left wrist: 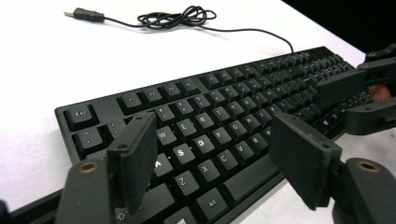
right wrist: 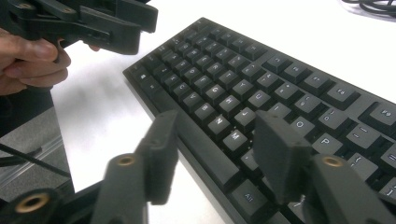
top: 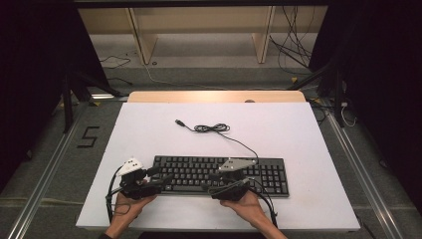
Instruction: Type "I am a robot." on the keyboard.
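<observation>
High view: a flat black full-size keyboard [top: 221, 174] lies on the white rectangular table top [top: 149, 129], close to the near edge and roughly midway between the left and right edges, its long side parallel to that near edge.
Keyboard cable: a thin black cord [top: 211, 128] runs from the keyboard's far edge toward the middle of the table, bunches into a small loose coil, and ends in a USB plug [top: 180, 122] lying flat on the white surface.
Left gripper: the black two-jaw gripper with a white top [top: 149, 180] is held in the person's left hand [top: 130, 204] at the keyboard's left end, by the near left part of the table.
Left gripper view: both pads stand well apart above the letter keys around A, S and Z [left wrist: 180, 151]; nothing is between them and they press on nothing, so it is released.
Right gripper: the black gripper with a grey three-cornered plate [top: 221, 185] is held in the right hand [top: 249, 204] over the keyboard's near edge, right of its middle.
Right gripper view: its pads stand apart above the space bar [right wrist: 205, 149] and the keys near M; no key is pinched, so it too is released.
Spacing: the two grippers are near each other, not touching.
</observation>
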A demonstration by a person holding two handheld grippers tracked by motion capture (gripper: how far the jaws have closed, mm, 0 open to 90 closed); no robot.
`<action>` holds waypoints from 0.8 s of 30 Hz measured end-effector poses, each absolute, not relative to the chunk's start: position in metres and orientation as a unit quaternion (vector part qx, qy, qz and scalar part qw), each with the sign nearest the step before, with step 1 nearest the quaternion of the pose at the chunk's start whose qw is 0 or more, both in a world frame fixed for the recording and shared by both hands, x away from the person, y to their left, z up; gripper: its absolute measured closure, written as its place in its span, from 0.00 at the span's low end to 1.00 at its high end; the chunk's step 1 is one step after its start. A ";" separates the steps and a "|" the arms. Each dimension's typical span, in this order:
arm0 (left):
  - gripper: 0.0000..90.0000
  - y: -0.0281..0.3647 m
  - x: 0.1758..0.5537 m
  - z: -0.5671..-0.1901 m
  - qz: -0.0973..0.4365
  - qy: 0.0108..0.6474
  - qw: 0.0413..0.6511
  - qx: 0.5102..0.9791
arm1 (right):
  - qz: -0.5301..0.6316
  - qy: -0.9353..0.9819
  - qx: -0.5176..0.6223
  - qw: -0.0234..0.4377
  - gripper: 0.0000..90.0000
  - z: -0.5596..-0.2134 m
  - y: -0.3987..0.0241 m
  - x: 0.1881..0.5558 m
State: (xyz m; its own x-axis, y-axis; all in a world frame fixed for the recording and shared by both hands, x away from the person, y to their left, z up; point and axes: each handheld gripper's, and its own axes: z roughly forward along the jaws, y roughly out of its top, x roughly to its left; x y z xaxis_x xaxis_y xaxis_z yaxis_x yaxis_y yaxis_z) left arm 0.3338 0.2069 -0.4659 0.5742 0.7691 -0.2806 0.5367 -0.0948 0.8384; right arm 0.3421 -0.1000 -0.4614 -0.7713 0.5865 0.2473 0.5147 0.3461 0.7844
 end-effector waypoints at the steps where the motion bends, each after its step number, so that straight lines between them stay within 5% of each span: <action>1: 0.35 0.207 0.333 -0.466 0.116 0.447 0.504 0.730 | 0.461 0.820 0.337 0.040 0.63 -0.462 -0.099 0.342; 15: 0.32 0.207 0.326 -0.460 0.121 0.438 0.521 0.722 | 0.449 0.830 0.329 0.040 0.92 -0.469 -0.092 0.345; 24: 0.31 0.205 0.323 -0.459 0.119 0.434 0.525 0.723 | 0.436 0.839 0.323 0.037 1.00 -0.475 -0.085 0.345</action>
State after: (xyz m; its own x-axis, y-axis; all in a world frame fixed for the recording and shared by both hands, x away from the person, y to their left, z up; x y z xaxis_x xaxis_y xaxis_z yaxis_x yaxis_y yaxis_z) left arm 0.3232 0.2054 -0.4593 0.5956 0.7519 -0.2827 0.5013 -0.0728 0.8622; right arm 0.3448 -0.0848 -0.4749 -0.7881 0.5751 0.2194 0.5098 0.4101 0.7563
